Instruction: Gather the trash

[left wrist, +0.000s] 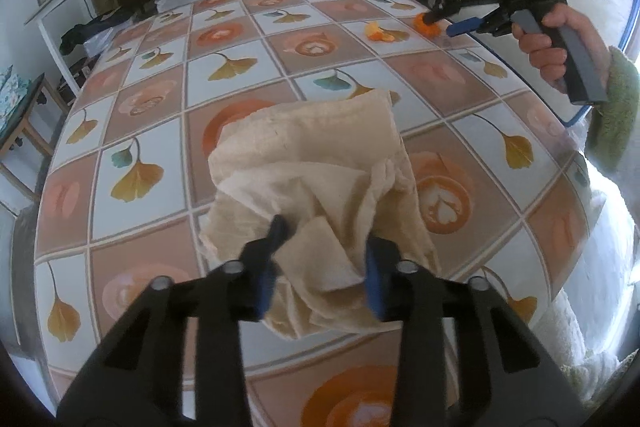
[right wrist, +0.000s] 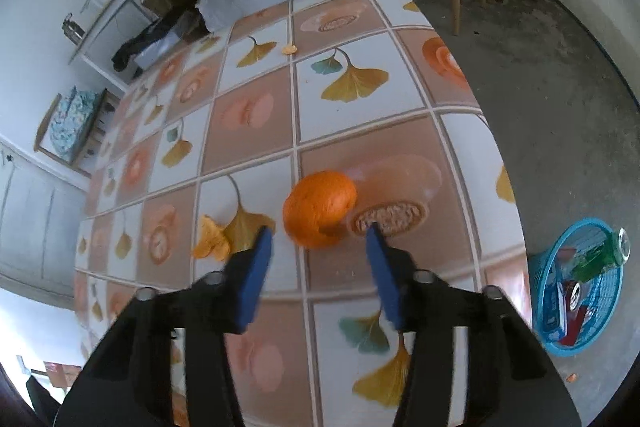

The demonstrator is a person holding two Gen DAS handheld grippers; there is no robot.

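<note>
My left fingers (left wrist: 324, 259) are closed on a crumpled beige cloth (left wrist: 316, 175), one blue pad on each side of a bunched fold, and the rest of the cloth lies on the surface (left wrist: 160, 99) just ahead of them. My right fingers (right wrist: 318, 239) are apart, with nothing between them. Just past their tips sits the orange peel ball (right wrist: 320, 209), resting on the surface a bit toward my left finger. It is round, so it has no long side to line up with. The gap between my fingers looks wider than the ball, so I think I only need to go forward and down a little, then close. A smaller bit of peel (right wrist: 210, 241) lies flat just outside my left finger. Another tiny scrap (right wrist: 289, 49) is far off up the surface. My right hand (left wrist: 556, 43) is much nearer the ball than my left. The blue basket (right wrist: 576, 287) with cans waits on the floor, off to the right.
</note>
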